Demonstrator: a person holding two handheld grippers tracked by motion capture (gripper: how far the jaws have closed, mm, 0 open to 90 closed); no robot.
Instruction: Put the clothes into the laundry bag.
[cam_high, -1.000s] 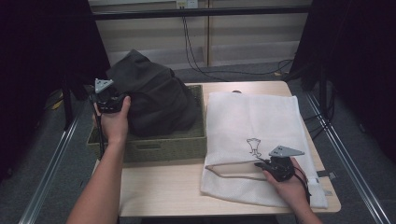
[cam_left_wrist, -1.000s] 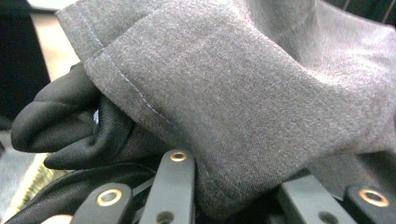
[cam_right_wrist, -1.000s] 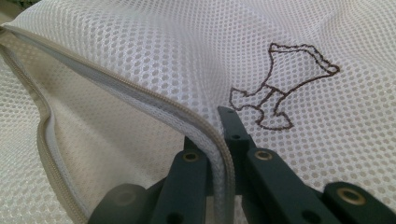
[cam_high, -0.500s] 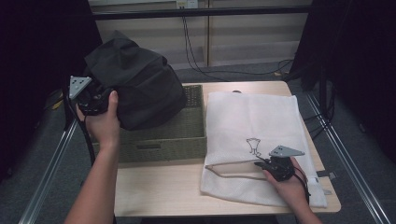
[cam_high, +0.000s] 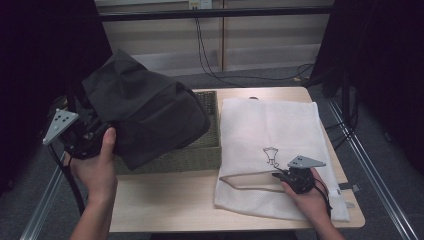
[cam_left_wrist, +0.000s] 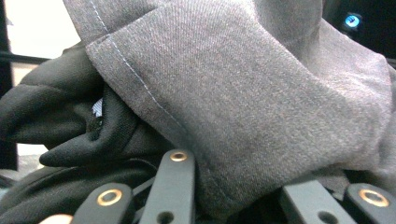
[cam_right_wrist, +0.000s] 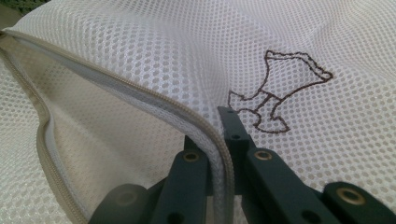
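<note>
Wooden tabletop (cam_high: 170, 210) carries a woven basket (cam_high: 200, 155) and a white mesh bag (cam_high: 280, 135). High view: left tongs (cam_high: 95, 137) hold the dark garment (cam_high: 145, 115) above the basket; right tongs (cam_high: 295, 180) rest at the bag's opening. Left gripper view: garment fabric (cam_left_wrist: 243, 93) clamped between the jaws. Right gripper view: right tongs (cam_right_wrist: 219, 140) pinch the bag's zipper edge (cam_right_wrist: 154, 100).

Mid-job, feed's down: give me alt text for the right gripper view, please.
The right hand-held gripper is shut on the upper zipper edge of a white mesh laundry bag, holding its mouth open. A brown embroidered emblem sits just beyond the jaws.
</note>
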